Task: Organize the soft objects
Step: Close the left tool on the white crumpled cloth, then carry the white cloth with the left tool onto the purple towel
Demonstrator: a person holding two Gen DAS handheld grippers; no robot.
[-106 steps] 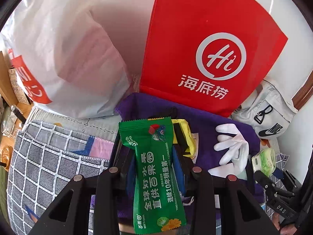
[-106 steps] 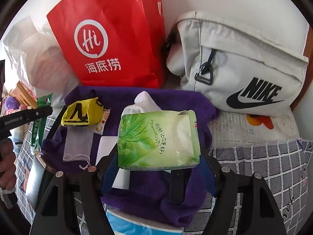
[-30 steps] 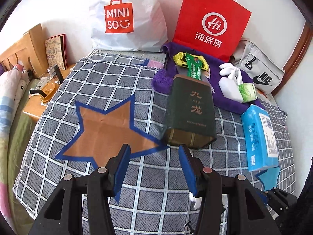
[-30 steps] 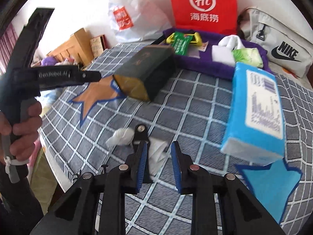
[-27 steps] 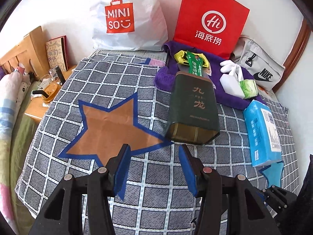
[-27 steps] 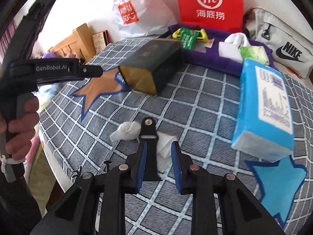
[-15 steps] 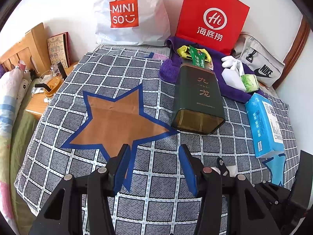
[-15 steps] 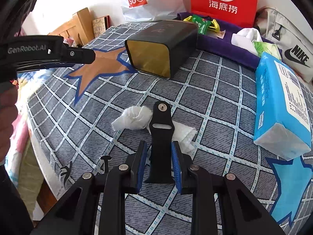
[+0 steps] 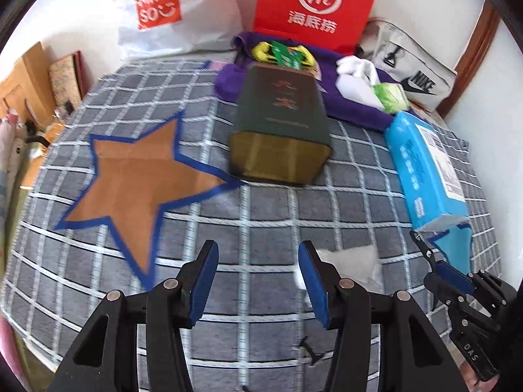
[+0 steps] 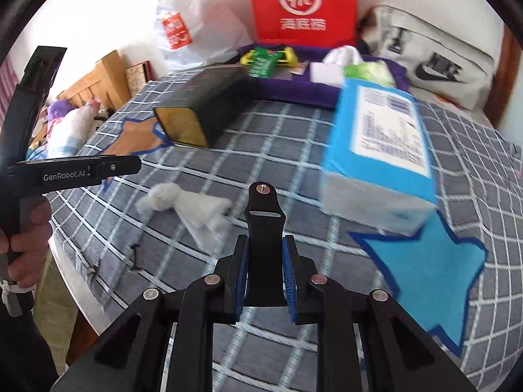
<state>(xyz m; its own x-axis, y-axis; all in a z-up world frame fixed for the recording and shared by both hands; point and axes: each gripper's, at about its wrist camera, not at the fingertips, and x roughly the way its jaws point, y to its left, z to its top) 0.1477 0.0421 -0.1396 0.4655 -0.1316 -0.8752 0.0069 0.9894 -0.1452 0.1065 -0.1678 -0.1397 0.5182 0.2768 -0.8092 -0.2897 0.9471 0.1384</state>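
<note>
My right gripper (image 10: 264,243) is shut on a black rubber watch strap (image 10: 264,215) and holds it above the checked bed cover. A crumpled white tissue (image 10: 196,209) lies on the cover just left of it; it also shows in the left wrist view (image 9: 349,261). My left gripper (image 9: 256,261) is open and empty, low over the cover, with the tissue beside its right finger. The purple towel (image 9: 346,104) at the back holds a green snack packet (image 9: 287,57), a yellow pouch, a white glove (image 9: 354,65) and a green tissue pack (image 9: 390,96).
A dark green tin box (image 9: 281,121) lies on its side mid-bed. A blue tissue pack (image 9: 425,166) lies at the right over a blue star patch (image 10: 425,271). A brown star patch (image 9: 130,176) is left. Red bag (image 9: 313,3), Miniso bag (image 9: 160,6) and Nike bag (image 9: 412,68) line the wall.
Both grippers left their packets on the purple towel and pulled back to the front of the bed. The right gripper closed on the black strap and lifted it off the tissue.
</note>
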